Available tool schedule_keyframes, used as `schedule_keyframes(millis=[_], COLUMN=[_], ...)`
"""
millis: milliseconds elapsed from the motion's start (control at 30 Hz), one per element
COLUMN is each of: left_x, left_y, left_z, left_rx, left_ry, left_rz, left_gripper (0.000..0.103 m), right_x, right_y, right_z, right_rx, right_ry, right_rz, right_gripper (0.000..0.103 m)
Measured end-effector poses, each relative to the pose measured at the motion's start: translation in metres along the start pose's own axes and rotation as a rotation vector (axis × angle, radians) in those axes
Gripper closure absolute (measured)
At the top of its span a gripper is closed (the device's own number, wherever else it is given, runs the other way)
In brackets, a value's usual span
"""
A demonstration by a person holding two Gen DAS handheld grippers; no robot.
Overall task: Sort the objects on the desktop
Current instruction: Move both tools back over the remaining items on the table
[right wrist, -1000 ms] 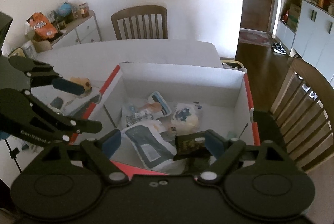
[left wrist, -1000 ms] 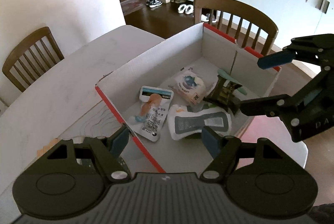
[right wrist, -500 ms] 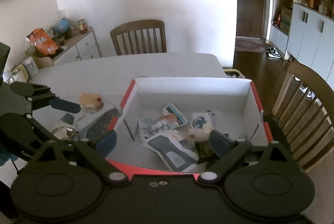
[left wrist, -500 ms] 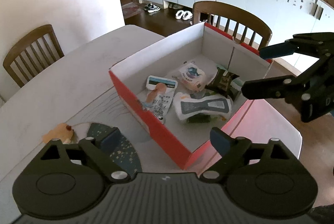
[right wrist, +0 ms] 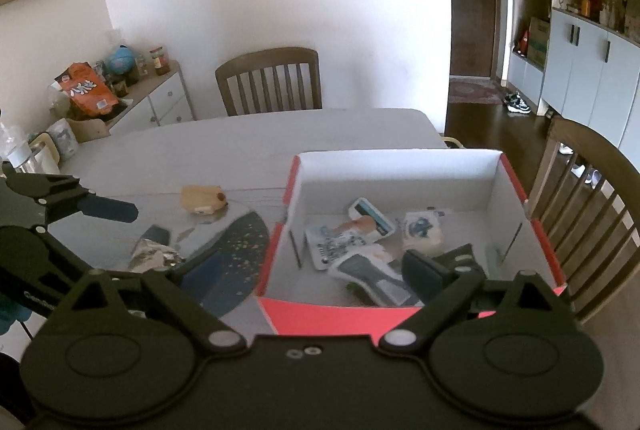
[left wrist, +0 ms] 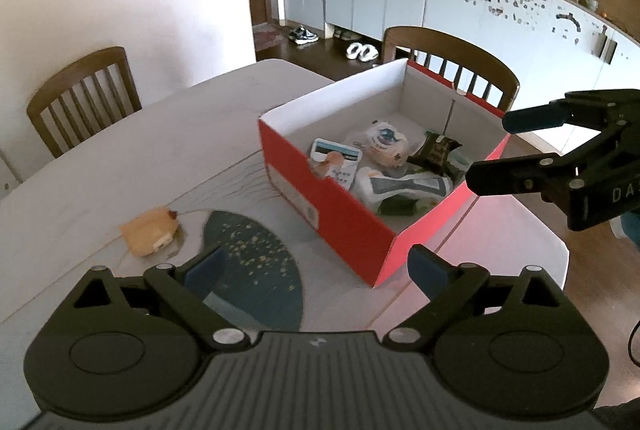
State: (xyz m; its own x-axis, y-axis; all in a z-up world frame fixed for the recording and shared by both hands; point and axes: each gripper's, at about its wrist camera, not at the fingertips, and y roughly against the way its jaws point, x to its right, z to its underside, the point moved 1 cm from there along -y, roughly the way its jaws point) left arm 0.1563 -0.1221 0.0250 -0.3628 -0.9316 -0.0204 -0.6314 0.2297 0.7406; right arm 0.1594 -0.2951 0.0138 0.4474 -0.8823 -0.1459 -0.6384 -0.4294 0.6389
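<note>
Both grippers are standing wide apart and gripping nothing: the left gripper [left wrist: 316, 270] is hanging over the worktop [left wrist: 120, 157] above a dark mat [left wrist: 256, 262], the right gripper [right wrist: 316, 274] over the box [right wrist: 400, 165], where the packets [left wrist: 400, 185] are lying; a bun [left wrist: 150, 234] is sitting beside the mat
</note>
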Motion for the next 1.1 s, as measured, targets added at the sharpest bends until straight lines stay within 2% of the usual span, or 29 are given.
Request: schedule_keyframes(millis=[567,800,1100], left_x=[-0.049,-0.068,-0.088], left_y=[0.045,0.06,0.062], left_z=[0.054,0.079,0.117], left_rx=[0.06,0.103,0.082], left_ry=[0.057,0.042,0.047], left_rz=[-0.022,-0.035,-0.036], left_gripper=[0.005,0.005,0.005], right_x=[-0.068,-0.094,-0.124], right_y=[-0.003,-0.008,-0.023], right_z=[0.013,0.018,0.031], right_rx=[0.014,0.017,-0.01], right_ry=[-0.016,0.005,0.012], right_rz=[0.012,0.006,-0.012], right_gripper=[0.006,0.006,0.006])
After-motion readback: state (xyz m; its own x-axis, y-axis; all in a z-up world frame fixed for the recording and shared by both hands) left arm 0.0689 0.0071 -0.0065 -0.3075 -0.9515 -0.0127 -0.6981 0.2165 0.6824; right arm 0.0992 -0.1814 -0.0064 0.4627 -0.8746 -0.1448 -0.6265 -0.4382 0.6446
